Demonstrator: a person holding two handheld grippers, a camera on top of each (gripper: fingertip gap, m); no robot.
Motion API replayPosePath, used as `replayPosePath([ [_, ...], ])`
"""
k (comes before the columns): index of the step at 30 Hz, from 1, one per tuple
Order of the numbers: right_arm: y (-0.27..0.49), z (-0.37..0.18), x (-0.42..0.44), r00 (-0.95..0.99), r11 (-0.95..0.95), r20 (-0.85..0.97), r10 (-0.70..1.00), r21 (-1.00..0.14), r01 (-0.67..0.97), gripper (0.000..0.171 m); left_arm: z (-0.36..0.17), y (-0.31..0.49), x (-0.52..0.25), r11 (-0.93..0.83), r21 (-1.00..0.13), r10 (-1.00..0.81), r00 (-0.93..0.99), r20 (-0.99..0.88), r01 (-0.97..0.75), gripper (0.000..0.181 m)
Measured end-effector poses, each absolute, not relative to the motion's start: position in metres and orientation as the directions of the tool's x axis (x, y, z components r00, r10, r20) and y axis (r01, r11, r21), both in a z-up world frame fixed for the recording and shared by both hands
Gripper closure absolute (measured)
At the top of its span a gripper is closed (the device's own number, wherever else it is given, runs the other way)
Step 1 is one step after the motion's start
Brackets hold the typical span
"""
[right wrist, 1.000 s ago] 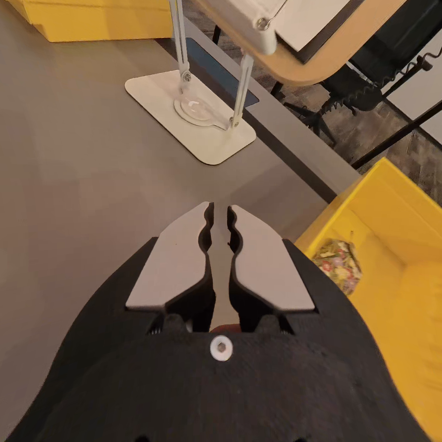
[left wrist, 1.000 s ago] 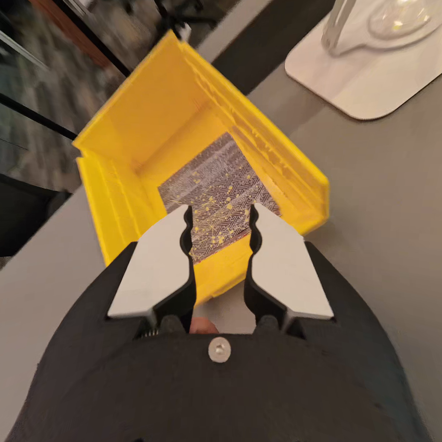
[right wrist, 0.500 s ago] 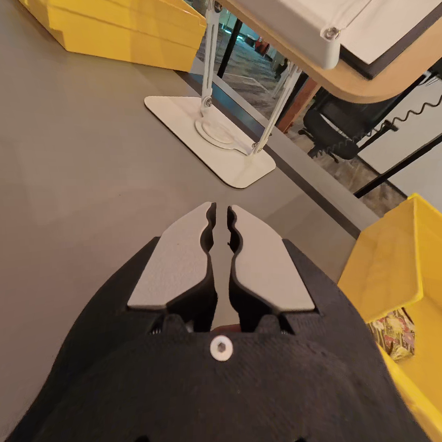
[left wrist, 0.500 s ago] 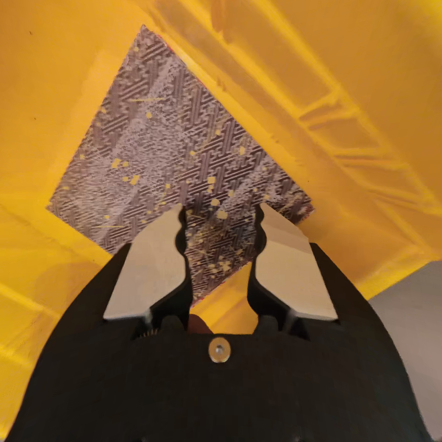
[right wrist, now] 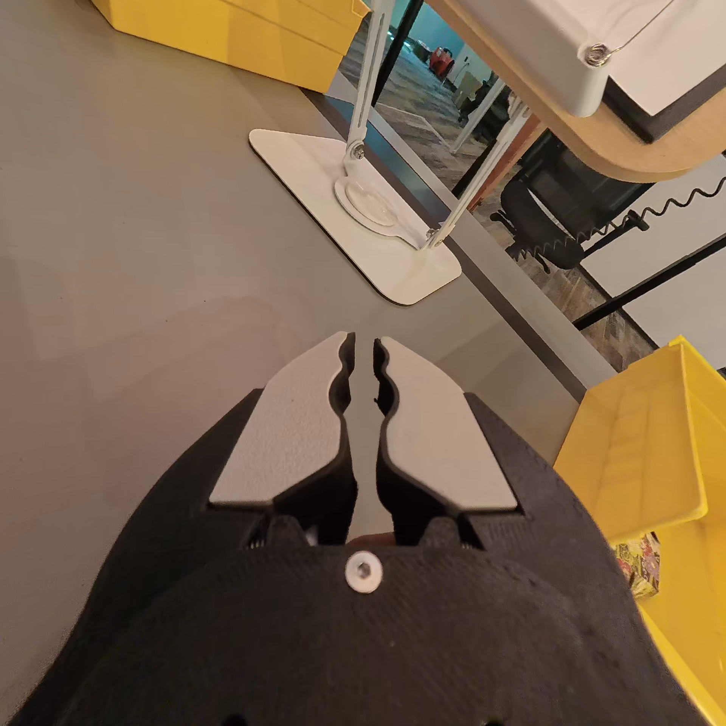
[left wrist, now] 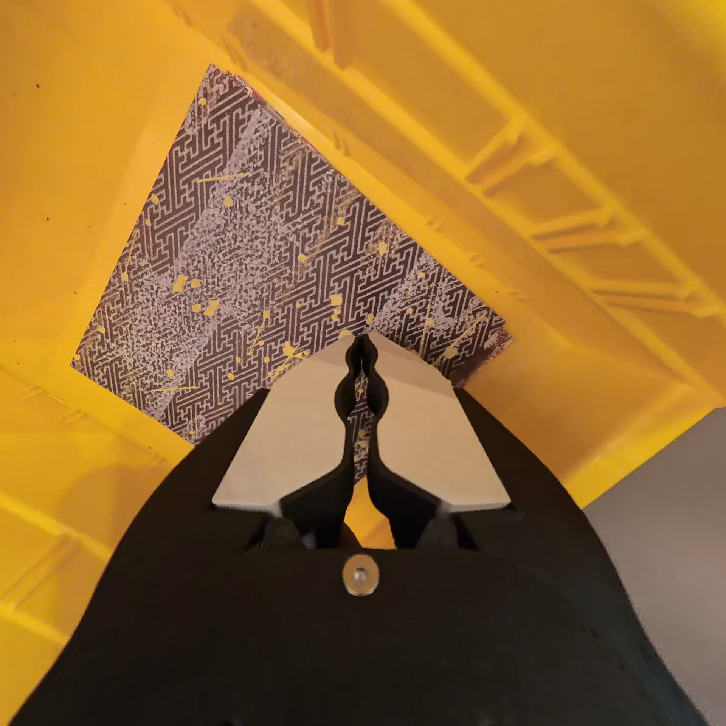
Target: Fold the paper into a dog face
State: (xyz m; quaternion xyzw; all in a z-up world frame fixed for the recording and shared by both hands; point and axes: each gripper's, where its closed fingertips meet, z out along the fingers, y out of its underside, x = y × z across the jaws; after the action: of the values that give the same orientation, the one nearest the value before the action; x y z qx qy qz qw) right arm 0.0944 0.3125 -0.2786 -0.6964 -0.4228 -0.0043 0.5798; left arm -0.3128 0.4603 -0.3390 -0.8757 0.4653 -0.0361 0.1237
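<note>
A square sheet of patterned paper (left wrist: 251, 251), dark grey with a white maze print and gold flecks, lies on the floor of a yellow bin (left wrist: 510, 98). Coloured edges at its right corner suggest more sheets underneath. My left gripper (left wrist: 361, 341) is inside the bin, shut with its tips pinched together on the paper near its near right corner. My right gripper (right wrist: 363, 341) hovers over the grey table (right wrist: 137, 235). It is empty, with its jaws only a narrow gap apart.
A white lamp base (right wrist: 314, 165) with thin arms stands ahead of my right gripper by the table's far edge. A second yellow bin (right wrist: 648, 432) at right holds a floral folded paper (right wrist: 638, 565). The first bin shows at the top left (right wrist: 235, 31). Left tips to right tips: about 45 centimetres.
My left gripper went down into the bin and closed its open jaws onto the paper. My right gripper tilted up slightly, with its gap unchanged.
</note>
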Motion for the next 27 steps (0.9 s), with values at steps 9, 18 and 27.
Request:
replayPosePath([
  [9,0.312,-0.279,0.094,0.639,0.034,0.505,0.580,-0.799,0.600,0.164,-0.339,0.448,-0.320,-0.518,-0.202,-0.851,0.526,0.017,-0.831,0.127],
  [18,0.313,-0.281,0.093,0.629,0.034,0.521,0.577,-0.785,0.618,0.164,-0.338,0.457,-0.325,-0.515,-0.227,-0.849,0.529,-0.002,-0.827,0.159],
  [27,0.312,-0.282,0.092,0.625,0.038,0.527,0.577,-0.781,0.624,0.164,-0.338,0.459,-0.325,-0.521,-0.244,-0.841,0.540,-0.016,-0.818,0.177],
])
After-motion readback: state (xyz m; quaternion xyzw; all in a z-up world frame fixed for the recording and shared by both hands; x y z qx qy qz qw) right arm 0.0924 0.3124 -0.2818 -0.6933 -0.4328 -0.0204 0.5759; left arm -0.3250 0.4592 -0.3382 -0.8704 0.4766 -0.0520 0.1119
